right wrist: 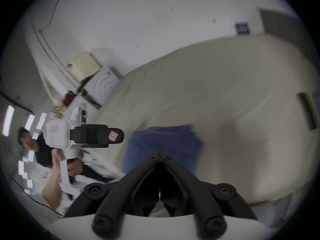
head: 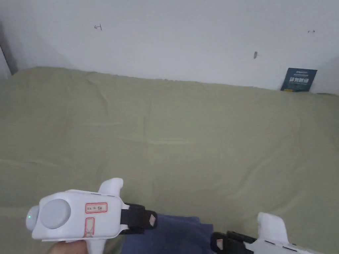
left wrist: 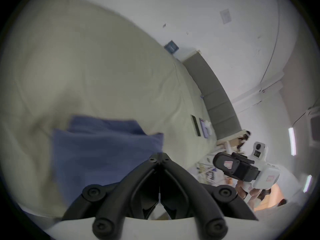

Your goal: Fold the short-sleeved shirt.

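A dark blue shirt [head: 172, 234] lies folded into a compact stack on the olive-green bed sheet [head: 185, 139], at the near edge of the bed. My left gripper [head: 153, 220] hovers at the shirt's left side, jaws together with nothing between them. My right gripper [head: 217, 244] hovers at its right side, also shut and empty. In the left gripper view the shirt [left wrist: 103, 148] sits just beyond the closed jaw tips [left wrist: 160, 157], with the right gripper [left wrist: 218, 160] off to the right. The right gripper view has the shirt [right wrist: 164, 143] past its closed tips [right wrist: 160, 155] and the left gripper [right wrist: 119, 135] at the left.
A white wall runs behind the bed, with a dark blue card [head: 299, 79] leaning on it at the far right. A grey headboard [left wrist: 216, 94] stands at the bed's right end, a flat dark object [left wrist: 195, 125] near it. A white appliance [right wrist: 102, 84] stands left.
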`<state>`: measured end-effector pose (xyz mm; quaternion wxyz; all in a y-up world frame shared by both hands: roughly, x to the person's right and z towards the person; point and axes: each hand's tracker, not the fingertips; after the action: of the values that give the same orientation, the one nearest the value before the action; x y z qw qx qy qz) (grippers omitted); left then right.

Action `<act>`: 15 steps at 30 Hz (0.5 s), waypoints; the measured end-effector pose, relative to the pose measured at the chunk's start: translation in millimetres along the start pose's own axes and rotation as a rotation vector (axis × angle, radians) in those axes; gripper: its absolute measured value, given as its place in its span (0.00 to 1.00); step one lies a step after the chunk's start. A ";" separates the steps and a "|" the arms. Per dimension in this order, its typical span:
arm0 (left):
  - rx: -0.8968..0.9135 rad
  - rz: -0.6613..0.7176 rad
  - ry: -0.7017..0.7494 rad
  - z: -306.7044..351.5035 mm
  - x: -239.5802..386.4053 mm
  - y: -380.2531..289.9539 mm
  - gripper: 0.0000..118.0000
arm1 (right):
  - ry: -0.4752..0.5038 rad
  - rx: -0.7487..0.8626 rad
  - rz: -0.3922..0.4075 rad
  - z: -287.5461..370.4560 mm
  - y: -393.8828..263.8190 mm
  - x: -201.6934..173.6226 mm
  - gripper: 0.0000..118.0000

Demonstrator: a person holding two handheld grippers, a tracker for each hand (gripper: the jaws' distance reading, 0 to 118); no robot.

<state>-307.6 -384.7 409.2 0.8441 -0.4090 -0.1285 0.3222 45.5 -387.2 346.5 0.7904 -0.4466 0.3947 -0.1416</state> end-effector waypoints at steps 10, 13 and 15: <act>-0.074 0.087 0.073 -1.4 -84.2 -4.4 0.00 | 0.423 -0.227 -0.470 -113.7 -35.2 125.5 0.00; -0.098 0.103 -0.057 -6.5 -95.5 -6.0 0.00 | 0.469 -0.208 -0.482 -107.7 -32.5 133.0 0.00; -0.108 0.134 -0.149 -14.0 -99.3 -5.9 0.65 | 0.478 -0.217 -0.475 -110.0 -31.1 129.9 0.00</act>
<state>-373.7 -460.3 409.5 0.7852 -0.4366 -0.1806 0.4002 51.2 -544.9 275.4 0.5687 -0.5616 0.4664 -0.3791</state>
